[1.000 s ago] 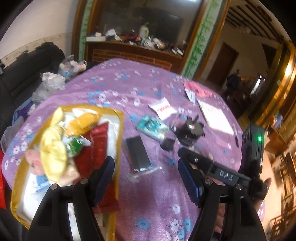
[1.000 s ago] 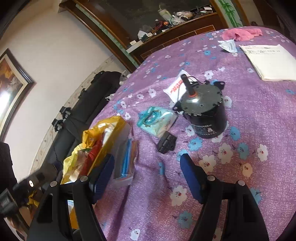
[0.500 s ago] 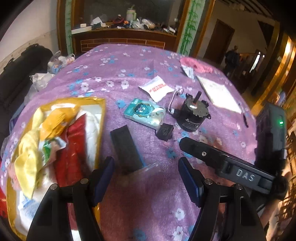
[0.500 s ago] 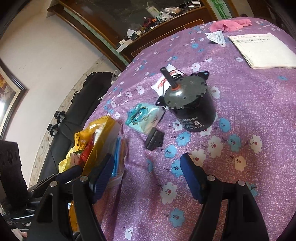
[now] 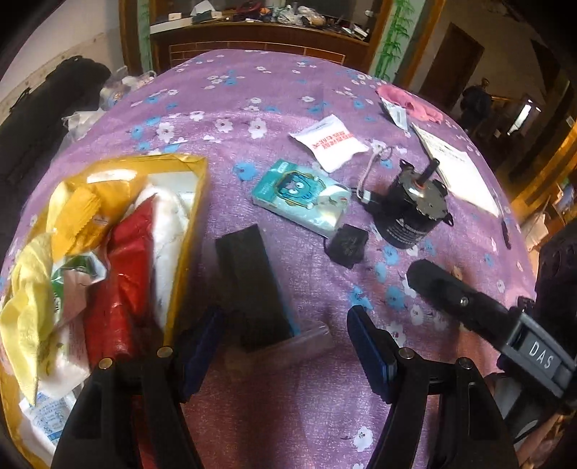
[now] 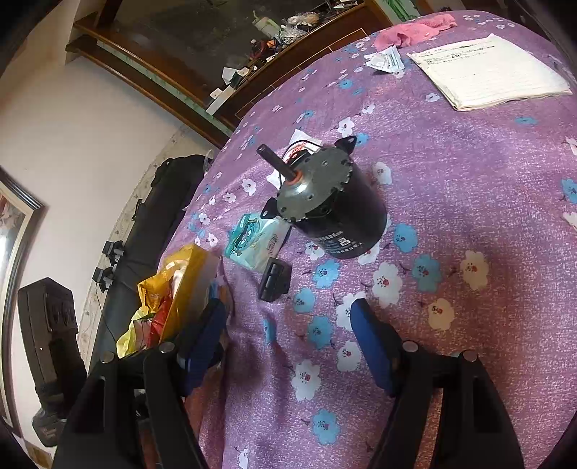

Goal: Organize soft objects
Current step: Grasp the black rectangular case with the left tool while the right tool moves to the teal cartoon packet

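Note:
A gold box (image 5: 187, 231) at the left holds soft things: a yellow cloth (image 5: 25, 310), a red packet (image 5: 119, 274) and white wipes. Just right of it a flat black pad in a clear bag (image 5: 252, 277) lies on the purple cloth. My left gripper (image 5: 285, 350) hangs open low over the bag's near end, pads apart from it. A teal tissue pack (image 5: 303, 198) and a white sachet (image 5: 328, 142) lie further out. My right gripper (image 6: 288, 342) is open over bare cloth, short of a black motor (image 6: 335, 209); one of its fingers (image 5: 454, 296) shows in the left wrist view.
A small black block (image 6: 276, 281) sits between the tissue pack (image 6: 252, 241) and the motor. At the far right lie a white notebook (image 6: 487, 72), a pink cloth (image 6: 407, 30) and a torn wrapper (image 6: 386, 59). A dark sofa and a cluttered sideboard stand beyond the table.
My left gripper has sunk and tipped down toward the bagged black pad, whose near end now sits between its fingers. The right gripper rolled a little; the motor looks nearer.

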Motion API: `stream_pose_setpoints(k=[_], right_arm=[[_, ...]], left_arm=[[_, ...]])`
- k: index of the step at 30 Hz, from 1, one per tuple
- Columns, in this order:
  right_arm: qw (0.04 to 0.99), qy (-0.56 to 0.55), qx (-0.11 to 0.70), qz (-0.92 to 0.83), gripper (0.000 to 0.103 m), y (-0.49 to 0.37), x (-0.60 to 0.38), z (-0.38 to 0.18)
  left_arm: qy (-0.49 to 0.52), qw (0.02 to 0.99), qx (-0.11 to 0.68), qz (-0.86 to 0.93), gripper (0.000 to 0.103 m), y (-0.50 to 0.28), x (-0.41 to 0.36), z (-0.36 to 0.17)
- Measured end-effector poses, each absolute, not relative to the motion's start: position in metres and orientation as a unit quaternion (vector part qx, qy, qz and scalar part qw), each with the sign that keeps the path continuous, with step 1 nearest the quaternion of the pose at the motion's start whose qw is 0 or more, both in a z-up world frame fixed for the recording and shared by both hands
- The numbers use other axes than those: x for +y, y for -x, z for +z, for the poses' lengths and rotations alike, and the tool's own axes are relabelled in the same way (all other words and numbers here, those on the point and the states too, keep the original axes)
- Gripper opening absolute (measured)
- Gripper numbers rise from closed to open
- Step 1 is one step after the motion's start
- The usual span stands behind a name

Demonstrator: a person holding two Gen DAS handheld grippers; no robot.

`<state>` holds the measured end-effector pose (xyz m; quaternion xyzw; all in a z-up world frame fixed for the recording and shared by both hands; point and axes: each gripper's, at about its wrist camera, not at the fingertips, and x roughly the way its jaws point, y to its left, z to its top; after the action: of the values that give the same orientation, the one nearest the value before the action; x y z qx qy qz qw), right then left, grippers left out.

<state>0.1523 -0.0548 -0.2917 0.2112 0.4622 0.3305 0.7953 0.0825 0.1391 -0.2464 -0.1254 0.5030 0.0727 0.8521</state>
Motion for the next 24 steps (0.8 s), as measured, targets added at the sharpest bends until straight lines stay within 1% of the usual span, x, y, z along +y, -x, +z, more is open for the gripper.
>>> stream_pose_setpoints(k=[10,12,13,14,15,16,19,24], right_arm=[[0.795,-0.212,0.465,0.328,0.072,-0.153,-0.055,-0.293],[0.795,-0.214,0.465,0.326,0.072,-0.153,-0.056,-0.293],[0.795,-0.215,0.465,0.324,0.072,-0.153,-0.056,-0.294],[0.795,-0.216,0.465,0.323,0.072,-0.153,-0.057,-0.294],[0.795,-0.216,0.466,0.323,0.072,-0.153,-0.057,-0.294],[0.795,-0.216,0.466,0.323,0.072,-0.153,-0.058,-0.294],[0.795,-0.216,0.466,0.323,0.072,-0.152,-0.058,-0.294],[0.796,-0.215,0.465,0.322,0.072,-0.152,-0.058,-0.293]], left_arm=[[0.106,0.852,0.505,0.086,0.073,-0.093,0.133,-0.253],[0.087,0.851,0.509,0.095,0.070,-0.100,0.128,-0.257],[0.071,0.852,0.509,0.102,0.063,-0.104,0.125,-0.259],[0.061,0.851,0.509,0.110,0.057,-0.105,0.123,-0.261],[0.049,0.851,0.509,0.121,0.048,-0.106,0.123,-0.263],[0.044,0.851,0.507,0.129,0.043,-0.106,0.124,-0.263],[0.061,0.854,0.500,0.128,0.037,-0.101,0.131,-0.260],[0.088,0.863,0.486,0.107,0.035,-0.090,0.134,-0.254]])
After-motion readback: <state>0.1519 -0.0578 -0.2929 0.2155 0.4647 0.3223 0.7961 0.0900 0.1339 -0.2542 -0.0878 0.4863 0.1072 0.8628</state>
